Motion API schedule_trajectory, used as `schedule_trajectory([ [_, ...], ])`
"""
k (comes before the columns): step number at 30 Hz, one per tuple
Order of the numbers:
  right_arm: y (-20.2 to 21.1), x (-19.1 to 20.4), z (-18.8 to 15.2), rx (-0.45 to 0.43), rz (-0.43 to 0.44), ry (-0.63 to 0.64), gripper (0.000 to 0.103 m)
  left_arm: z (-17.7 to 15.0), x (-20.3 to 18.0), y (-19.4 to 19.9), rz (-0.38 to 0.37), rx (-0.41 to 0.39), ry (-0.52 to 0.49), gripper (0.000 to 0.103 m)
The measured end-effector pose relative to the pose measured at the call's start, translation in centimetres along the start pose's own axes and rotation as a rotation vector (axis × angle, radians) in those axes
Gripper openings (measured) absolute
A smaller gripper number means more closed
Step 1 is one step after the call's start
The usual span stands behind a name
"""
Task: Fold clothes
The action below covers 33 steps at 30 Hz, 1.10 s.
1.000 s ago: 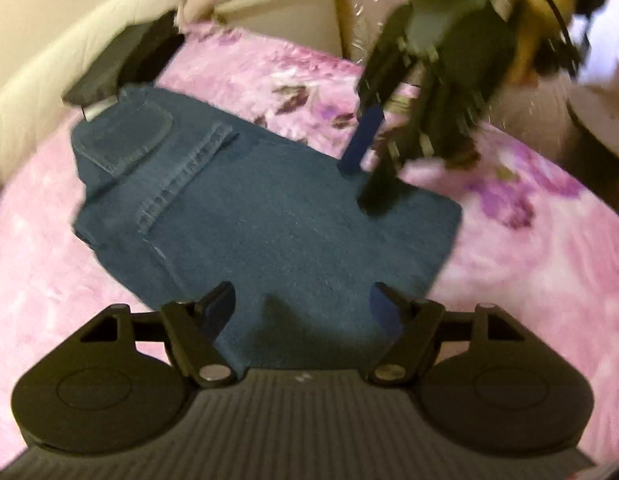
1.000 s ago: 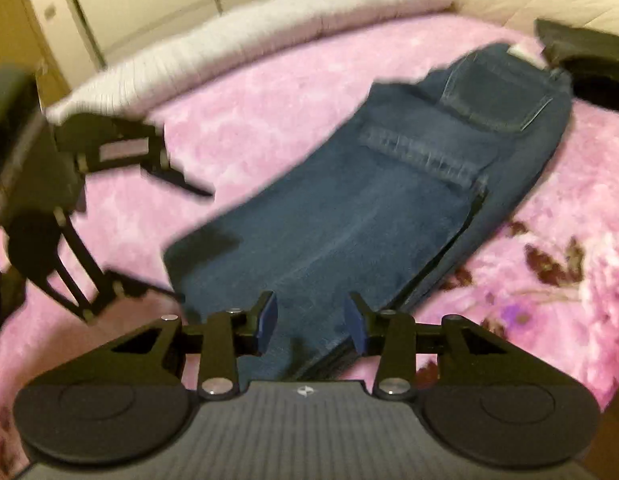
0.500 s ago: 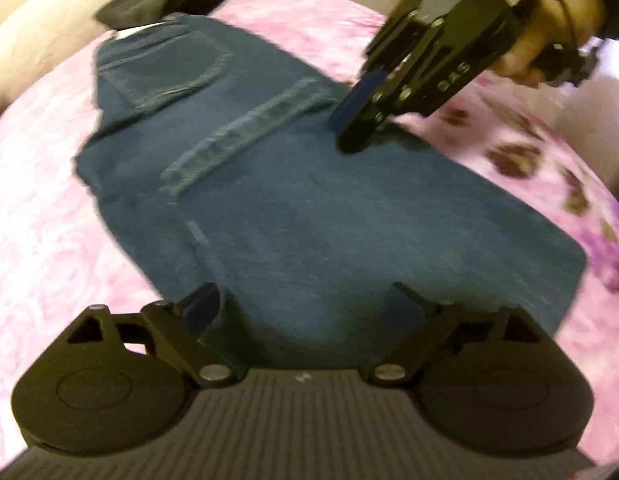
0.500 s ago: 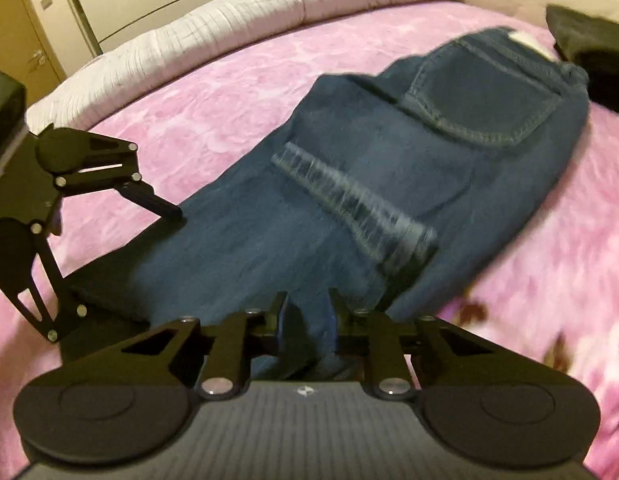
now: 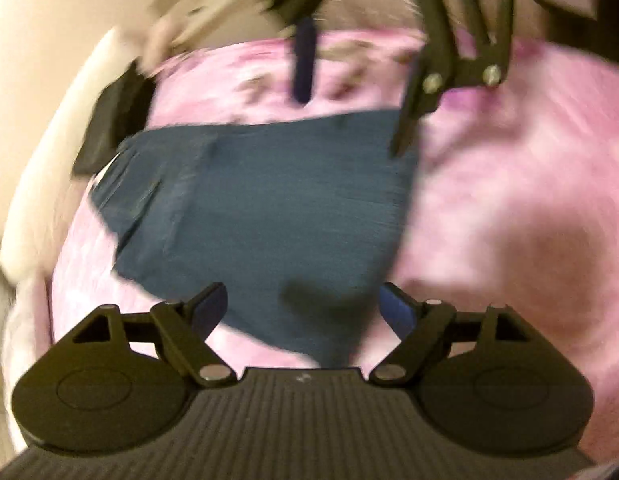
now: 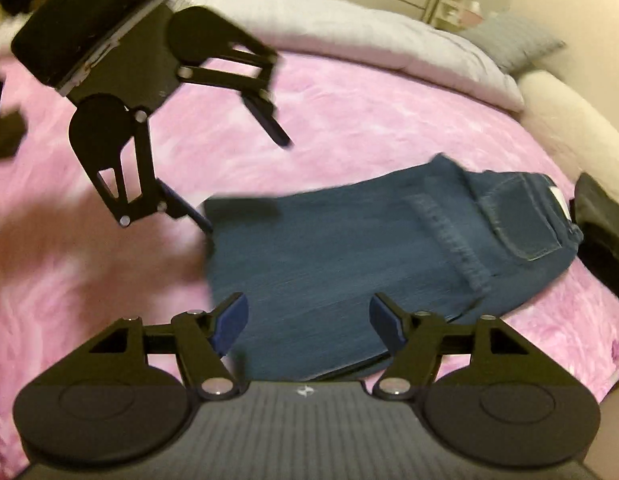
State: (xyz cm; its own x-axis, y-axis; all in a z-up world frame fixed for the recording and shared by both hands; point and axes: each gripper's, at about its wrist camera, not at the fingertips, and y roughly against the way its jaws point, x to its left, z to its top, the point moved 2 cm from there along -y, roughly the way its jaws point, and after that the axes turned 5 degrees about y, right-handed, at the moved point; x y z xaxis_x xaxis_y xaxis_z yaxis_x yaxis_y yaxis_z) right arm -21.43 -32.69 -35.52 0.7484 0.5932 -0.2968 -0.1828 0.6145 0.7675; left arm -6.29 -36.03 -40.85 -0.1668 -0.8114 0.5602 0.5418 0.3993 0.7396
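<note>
A pair of dark blue jeans [image 5: 269,208] lies folded flat on the pink blanket [image 5: 509,200]; it also shows in the right wrist view [image 6: 349,248], back pocket at the right. My left gripper [image 5: 303,312] is open and empty above the near edge of the jeans. My right gripper [image 6: 307,322] is open and empty above the jeans' near edge. In the left wrist view the right gripper [image 5: 349,92] hangs open over the far edge. In the right wrist view the left gripper [image 6: 245,184] is open above the folded end.
A dark folded garment [image 5: 113,120] lies beside the jeans' waistband, also in the right wrist view [image 6: 605,220]. A white duvet [image 6: 389,40] and a grey pillow [image 6: 517,40] lie along the bed's far side. A cream padded bed frame [image 5: 49,140] borders the blanket.
Both grippers have lifted off the jeans and drawn back. The right gripper's jaws, nearly shut half a second ago, are now wide open. The jeans stay folded flat.
</note>
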Motion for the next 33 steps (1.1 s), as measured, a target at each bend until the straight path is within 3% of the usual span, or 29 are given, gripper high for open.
schedule_trajectory([
  [2, -1.8, 2.8, -0.3, 0.038, -0.021, 0.053, 0.062, -0.3, -2.4, -1.2, 0.025, 0.023, -0.089, 0.082],
  [4, -3.9, 5.3, -0.8, 0.082, -0.081, 0.179, 0.060, -0.7, -3.1, -2.3, 0.091, -0.001, -0.143, 0.098],
  [5, -4.8, 6.3, -1.2, 0.093, -0.124, 0.257, 0.060, -0.7, -3.0, -2.5, 0.126, 0.000, -0.170, 0.098],
  [6, -5.3, 6.7, -1.6, 0.076, -0.170, 0.317, 0.061, -0.8, -2.9, -2.8, 0.160, 0.001, -0.196, 0.096],
  [7, -5.6, 6.5, -1.8, 0.057, -0.211, 0.348, 0.060, -1.0, -2.6, -3.1, 0.170, 0.009, -0.202, 0.085],
  [9, -6.3, 5.8, -2.1, 0.055, -0.256, 0.395, 0.059, -1.3, -1.9, -3.7, 0.189, 0.025, -0.215, 0.083],
  [12, -6.7, 5.6, -2.2, 0.036, -0.257, 0.471, 0.059, -1.5, -1.9, -4.4, 0.179, 0.008, -0.271, 0.082],
  [13, -6.9, 5.6, -2.3, 0.037, -0.255, 0.488, 0.057, -1.6, -1.8, -4.6, 0.168, 0.011, -0.266, 0.077],
  [14, -7.1, 5.6, -2.3, 0.042, -0.247, 0.486, 0.056, -1.6, -1.8, -4.6, 0.142, 0.020, -0.263, 0.071],
  [15, -7.3, 5.6, -2.4, 0.046, -0.239, 0.483, 0.050, -1.7, -1.8, -4.6, 0.117, 0.029, -0.260, 0.053],
  [16, -7.4, 5.6, -2.4, 0.051, -0.229, 0.479, 0.038, -2.0, -2.2, -4.3, 0.097, 0.033, -0.275, 0.039],
  [18, -7.2, 5.9, -2.1, 0.060, -0.217, 0.464, 0.028, -1.8, -2.3, -3.7, 0.114, 0.033, -0.272, 0.032],
  [21, -6.5, 5.4, -1.6, 0.052, -0.234, 0.429, 0.018, -1.6, -1.9, -3.1, 0.125, 0.037, -0.247, 0.025],
  [24, -5.8, 4.1, -0.8, 0.053, -0.211, 0.367, 0.009, -1.3, -0.7, -2.9, 0.078, 0.054, -0.193, 0.022],
  [33, 1.9, 3.3, 2.4, 0.025, -0.140, 0.279, 0.010, 2.0, 1.5, 5.4, 0.044, 0.051, -0.123, 0.018],
])
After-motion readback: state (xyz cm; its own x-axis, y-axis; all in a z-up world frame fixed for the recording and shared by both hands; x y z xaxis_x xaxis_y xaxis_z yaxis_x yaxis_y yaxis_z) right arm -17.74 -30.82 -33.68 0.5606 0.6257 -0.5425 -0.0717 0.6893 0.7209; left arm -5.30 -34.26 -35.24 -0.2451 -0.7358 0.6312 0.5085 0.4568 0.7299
